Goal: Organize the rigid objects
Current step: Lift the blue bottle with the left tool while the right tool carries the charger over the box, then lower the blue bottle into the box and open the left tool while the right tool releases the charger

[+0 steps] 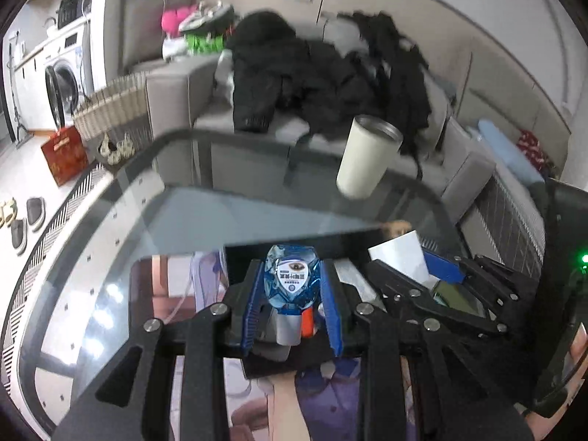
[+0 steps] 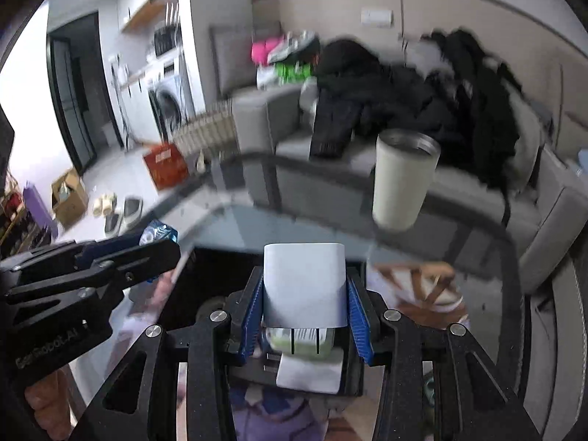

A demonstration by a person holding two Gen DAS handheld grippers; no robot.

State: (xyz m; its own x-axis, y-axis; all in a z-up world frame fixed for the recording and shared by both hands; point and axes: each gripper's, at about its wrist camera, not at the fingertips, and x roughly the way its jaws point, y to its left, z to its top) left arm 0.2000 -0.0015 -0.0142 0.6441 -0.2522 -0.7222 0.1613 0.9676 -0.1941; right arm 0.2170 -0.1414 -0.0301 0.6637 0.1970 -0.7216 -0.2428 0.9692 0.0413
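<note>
Left claw grips blue bottle (eye-logo label); "GenRobot.AI" on its frame.

Left tongs and right tongs both clamped shut, side by side.

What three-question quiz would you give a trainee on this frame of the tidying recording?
1. True or false: the left gripper is empty.
2. What does the right gripper hold? A) the tumbler B) a white box C) a slipper
3. Where does the cream tumbler stand in relation to both grippers?

Key
1. False: its blue pads are shut on a small blue bottle.
2. B: the white box sits between its pads.
3. Upright on the glass table, farther out than both grippers, near the table's far edge by the sofa, and held by neither.
</note>
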